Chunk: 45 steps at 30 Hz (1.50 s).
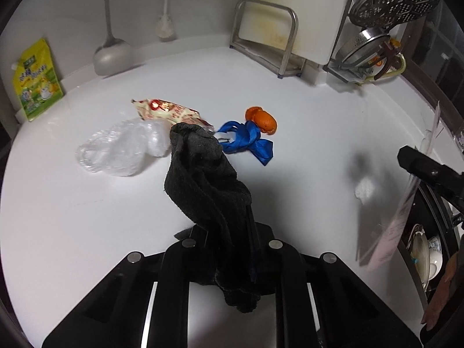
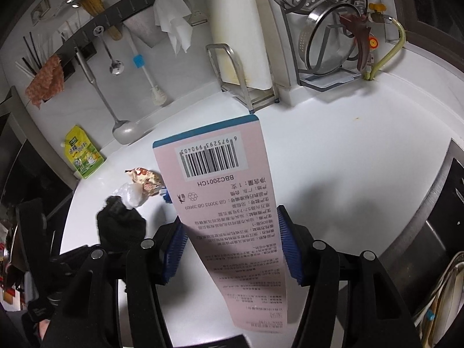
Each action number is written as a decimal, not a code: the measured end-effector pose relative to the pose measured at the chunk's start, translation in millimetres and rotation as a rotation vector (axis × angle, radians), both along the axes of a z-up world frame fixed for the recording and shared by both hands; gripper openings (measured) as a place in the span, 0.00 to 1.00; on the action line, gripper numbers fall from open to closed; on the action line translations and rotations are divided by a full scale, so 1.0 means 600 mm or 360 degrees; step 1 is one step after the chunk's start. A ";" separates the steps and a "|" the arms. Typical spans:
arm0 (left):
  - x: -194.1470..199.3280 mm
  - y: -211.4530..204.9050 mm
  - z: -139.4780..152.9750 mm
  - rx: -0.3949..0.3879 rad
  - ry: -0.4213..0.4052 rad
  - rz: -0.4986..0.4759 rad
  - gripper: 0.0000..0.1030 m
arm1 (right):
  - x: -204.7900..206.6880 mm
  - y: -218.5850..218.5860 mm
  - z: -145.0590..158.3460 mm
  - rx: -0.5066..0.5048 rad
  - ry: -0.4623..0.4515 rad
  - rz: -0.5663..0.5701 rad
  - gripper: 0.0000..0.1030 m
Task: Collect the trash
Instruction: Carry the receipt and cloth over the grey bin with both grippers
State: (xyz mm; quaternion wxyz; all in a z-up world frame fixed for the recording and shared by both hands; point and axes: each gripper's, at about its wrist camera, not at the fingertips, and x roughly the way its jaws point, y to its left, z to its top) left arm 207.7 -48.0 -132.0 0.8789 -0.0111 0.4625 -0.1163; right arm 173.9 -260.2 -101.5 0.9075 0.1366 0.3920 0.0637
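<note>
In the left wrist view, the left claw (image 1: 232, 249) sits at the bottom centre, clamped tight on a dark sock (image 1: 203, 179) that stands up out of the jaws toward the middle of the frame; the pinch near one end lets the rest of the fabric hang free of the white bench (image 1: 304, 92), which suits carrying it off as trash. Just above the sock, mid-frame, the rest of the litter lies loose in a cluster: a clear bag (image 1: 116, 150) at centre left, a snack wrapper (image 1: 168, 110) touching it, a blue ribbon (image 1: 249, 142) and an orange peel (image 1: 261, 119) just beside the ribbon. A white scrap (image 1: 365, 190) lies apart at the right. At the right edge the other claw shows with a card edge-on. In the right wrist view, the right claw (image 2: 229, 246) at lower centre holds a pink box (image 2: 220, 203) between its blue pads (image 2: 290, 249), the long flat face running up the middle of the frame; the jaws stand wide because the box is wide. The sock appears at lower left, the wrapper and bag above it. Judging by this, both claws are loaded and need a bin, which neither view shows.
</note>
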 end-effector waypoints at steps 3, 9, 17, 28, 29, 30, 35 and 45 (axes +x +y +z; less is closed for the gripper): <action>-0.026 0.010 0.025 -0.0008 -0.0040 0.0001 0.15 | -0.014 0.010 0.009 0.0012 -0.0004 0.0026 0.55; -0.092 0.025 0.056 -0.0009 -0.0071 -0.0017 0.15 | -0.057 0.037 0.028 0.0033 -0.0028 0.0092 0.55; -0.193 0.044 0.069 0.0007 -0.0069 -0.0008 0.15 | -0.137 0.079 0.038 0.0064 -0.0008 0.0204 0.55; -0.321 0.049 0.063 0.0018 -0.0059 0.0015 0.15 | -0.270 0.106 0.024 0.0044 0.0069 0.0331 0.55; -0.332 0.047 0.060 0.0025 -0.0053 0.0015 0.15 | -0.284 0.108 0.020 0.0035 0.0079 0.0340 0.55; -0.343 0.043 0.055 0.0032 -0.0045 0.0011 0.15 | -0.292 0.108 0.016 0.0032 0.0089 0.0346 0.55; -0.387 0.026 0.032 0.0050 0.0007 -0.0026 0.15 | -0.333 0.101 -0.007 0.0026 0.0139 0.0361 0.55; -0.429 0.001 -0.020 0.0096 0.0116 -0.0086 0.15 | -0.383 0.080 -0.063 0.0048 0.0238 0.0336 0.55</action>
